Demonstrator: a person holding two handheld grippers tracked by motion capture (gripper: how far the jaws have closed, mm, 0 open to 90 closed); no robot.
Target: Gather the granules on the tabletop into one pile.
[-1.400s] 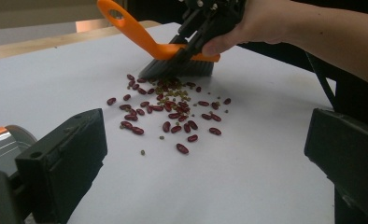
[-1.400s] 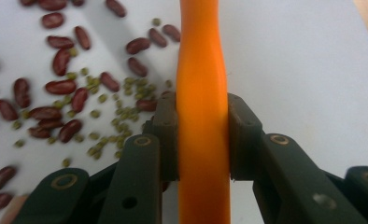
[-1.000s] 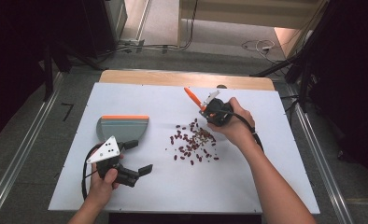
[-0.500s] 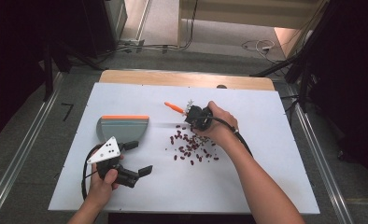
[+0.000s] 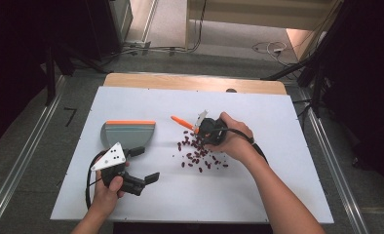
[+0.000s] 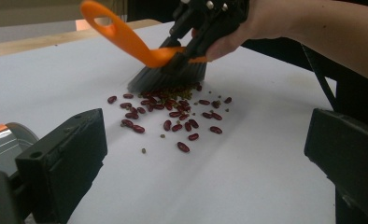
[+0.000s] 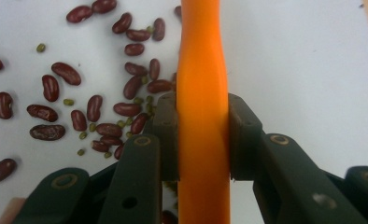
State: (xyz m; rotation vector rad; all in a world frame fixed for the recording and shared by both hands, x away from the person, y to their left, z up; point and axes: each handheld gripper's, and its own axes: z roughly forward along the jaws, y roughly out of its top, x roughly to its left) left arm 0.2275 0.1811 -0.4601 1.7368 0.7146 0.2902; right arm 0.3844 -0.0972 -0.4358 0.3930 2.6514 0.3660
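Dark room, grey floor, and a white worktop (image 5: pixel 278 185) in the middle, with a strip of bare wood along its far edge. Lots of open room on the worktop to the right and near the front edge.

One small brush (image 6: pixel 168 77) near the middle, its orange handle (image 5: pixel 182 122) long and thin, pointing left and a bit away in the high view. Bristles down on the worktop, right at the far edge of the beans.

Right gripper (image 5: pixel 210 131) held in the right hand (image 5: pixel 234 141), fingers (image 7: pixel 166 135) closed tight on the orange handle, one on each side.

Red beans (image 5: pixel 197 153) spread in one loose heap under and just in front of the brush, too many to count, with tiny green ones mixed in.

One grey dustpan (image 5: pixel 128 135) with an orange edge, off to the left, apart from the beans.

Left gripper (image 5: pixel 140 168) in the left hand (image 5: pixel 107 187) near the front left, fingers (image 6: pixel 63 163) wide open, holding nothing
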